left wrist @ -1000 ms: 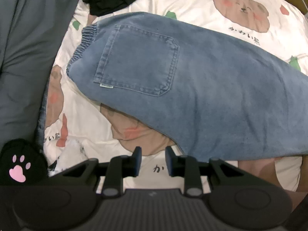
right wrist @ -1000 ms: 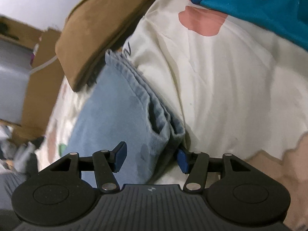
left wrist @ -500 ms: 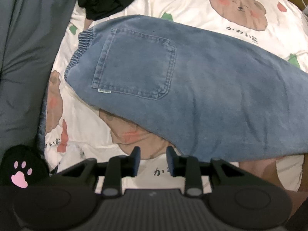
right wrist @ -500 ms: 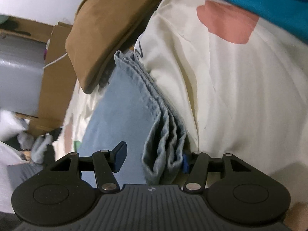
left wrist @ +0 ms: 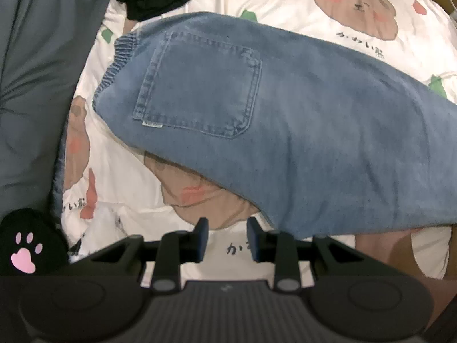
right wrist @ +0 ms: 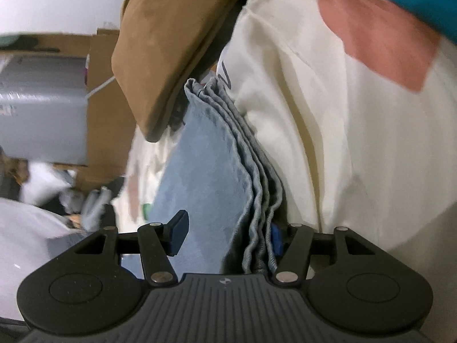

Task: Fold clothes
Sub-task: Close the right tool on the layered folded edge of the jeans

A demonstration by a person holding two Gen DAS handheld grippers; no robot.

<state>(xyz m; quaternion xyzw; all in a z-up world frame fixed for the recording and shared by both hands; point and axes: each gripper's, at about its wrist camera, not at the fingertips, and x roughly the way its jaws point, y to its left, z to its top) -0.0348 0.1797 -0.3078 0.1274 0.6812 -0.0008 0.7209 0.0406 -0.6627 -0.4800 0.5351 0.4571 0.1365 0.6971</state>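
— While the bear-print sheet fills the left-wrist frame, where are the jeans?

— Across centre to the right edge; bare sheet lies lower left.

— And the left gripper?

— Bottom centre, above bare sheet, fingers slightly apart, holding nothing.

— The right gripper?

— Fingers wide apart, straddling the jeans' stacked hem, unclamped.

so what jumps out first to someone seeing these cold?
The blue jeans fill the left wrist view, spread across the bear-print sheet with the back pocket up and the elastic waistband toward the upper left. In the right wrist view, the stacked hem edges run between the open fingers of the right gripper. The left gripper hangs open over bare sheet, just off the jeans' near edge.
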